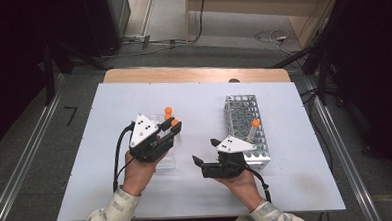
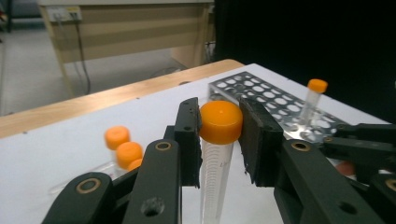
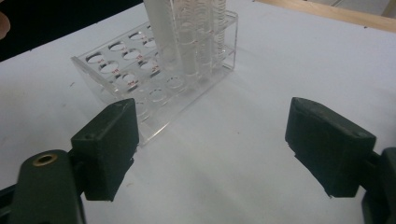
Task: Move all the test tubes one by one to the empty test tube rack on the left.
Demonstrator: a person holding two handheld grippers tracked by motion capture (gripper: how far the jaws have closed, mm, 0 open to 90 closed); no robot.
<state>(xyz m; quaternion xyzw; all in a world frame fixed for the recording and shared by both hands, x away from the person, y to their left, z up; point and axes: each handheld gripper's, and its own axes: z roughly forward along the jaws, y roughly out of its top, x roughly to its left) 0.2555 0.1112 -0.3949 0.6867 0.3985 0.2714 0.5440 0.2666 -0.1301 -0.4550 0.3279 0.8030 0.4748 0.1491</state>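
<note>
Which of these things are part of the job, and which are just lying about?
In the job:
- tube with orange cap, clamped in the left gripper
- clear rack
- metal rack with one capped tube
- right gripper, jaws open

Lying about:
- floor cables
- wooden furniture

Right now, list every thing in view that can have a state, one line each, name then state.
left gripper: shut on the held tube's orange cap.
held tube: capped, upright between the pads, out of either rack.
right gripper: open, nothing between the jaws.
metal rack: one capped tube standing in it, other holes free.
racked tube: capped, leaning slightly.
clear rack: several tubes standing at one end, near holes free.
</note>
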